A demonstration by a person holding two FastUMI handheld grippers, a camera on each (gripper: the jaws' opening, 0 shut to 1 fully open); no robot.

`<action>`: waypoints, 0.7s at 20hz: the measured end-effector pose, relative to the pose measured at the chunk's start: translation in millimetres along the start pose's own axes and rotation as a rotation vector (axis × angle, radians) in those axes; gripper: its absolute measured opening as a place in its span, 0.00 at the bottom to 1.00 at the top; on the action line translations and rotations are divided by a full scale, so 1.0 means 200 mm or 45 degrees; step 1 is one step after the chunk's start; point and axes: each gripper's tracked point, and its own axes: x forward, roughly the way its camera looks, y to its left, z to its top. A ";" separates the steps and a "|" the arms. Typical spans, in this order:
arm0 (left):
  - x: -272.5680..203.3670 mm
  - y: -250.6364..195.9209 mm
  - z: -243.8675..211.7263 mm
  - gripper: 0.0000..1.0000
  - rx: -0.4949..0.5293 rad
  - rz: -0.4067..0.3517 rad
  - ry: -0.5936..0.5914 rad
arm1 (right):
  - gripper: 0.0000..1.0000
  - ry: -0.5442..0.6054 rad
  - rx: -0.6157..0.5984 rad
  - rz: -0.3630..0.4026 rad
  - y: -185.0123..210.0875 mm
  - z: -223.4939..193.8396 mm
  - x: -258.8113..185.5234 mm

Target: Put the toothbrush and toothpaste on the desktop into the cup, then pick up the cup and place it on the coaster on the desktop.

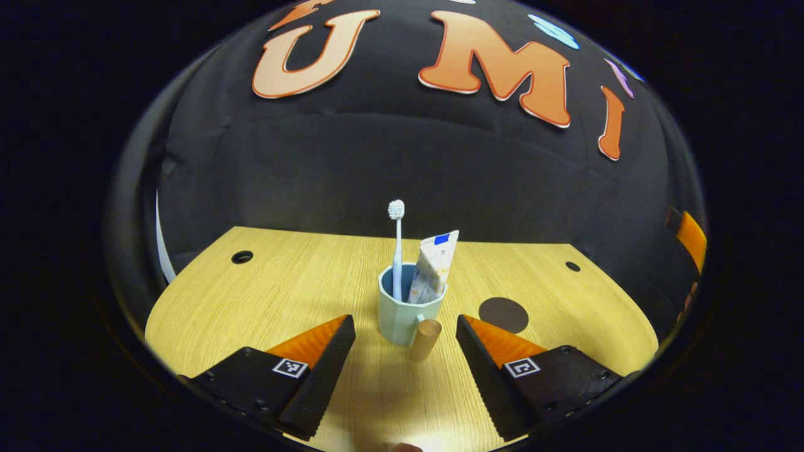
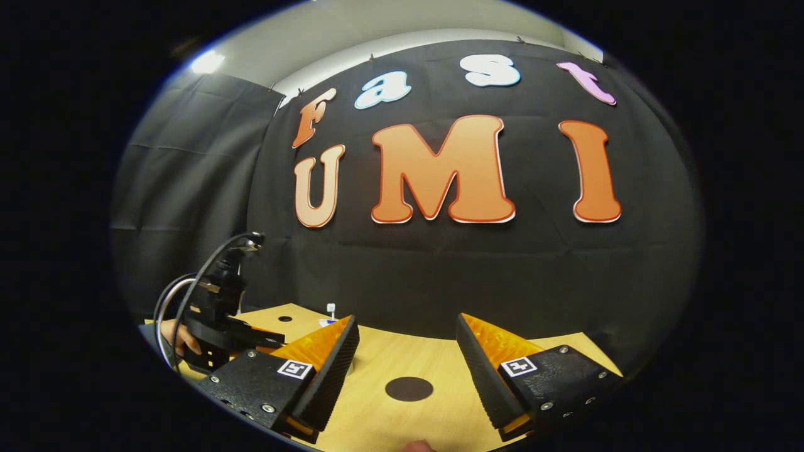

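Left gripper [image 1: 405,342] gaping wide, holding nothing, framing the mug [image 1: 407,306] dead ahead, wooden handle [image 1: 425,339] facing it. Carrying toothbrush [image 1: 397,248] and toothpaste [image 1: 433,267] upright inside. Sitting beyond-right: coaster [image 1: 503,314]. Right gripper [image 2: 407,342] idling open, empty.

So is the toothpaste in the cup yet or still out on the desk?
In the cup: the toothpaste stands leaning inside it beside the toothbrush, its top poking above the rim.
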 end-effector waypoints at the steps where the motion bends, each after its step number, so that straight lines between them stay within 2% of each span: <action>1: 0.02 0.00 -0.02 0.97 0.008 0.007 0.051 | 0.93 -0.005 -0.008 -0.004 -0.03 0.02 -0.04; 7: 0.15 -0.02 -0.10 0.97 0.091 0.067 0.285 | 0.93 -0.045 -0.038 -0.011 -0.15 0.12 -0.24; 8: 0.17 -0.02 -0.13 0.97 0.111 0.087 0.325 | 0.98 -0.042 -0.046 -0.005 -0.16 0.12 -0.27; 9: 0.20 -0.03 -0.14 0.97 0.126 0.101 0.356 | 0.93 -0.037 -0.055 -0.007 -0.18 0.11 -0.29; 10: 0.22 -0.04 -0.15 0.98 0.134 0.109 0.381 | 0.94 -0.044 -0.061 -0.011 -0.20 0.12 -0.32; 14: 0.29 -0.08 -0.20 0.97 0.096 0.128 0.477 | 0.94 -0.054 -0.061 -0.012 -0.24 0.13 -0.41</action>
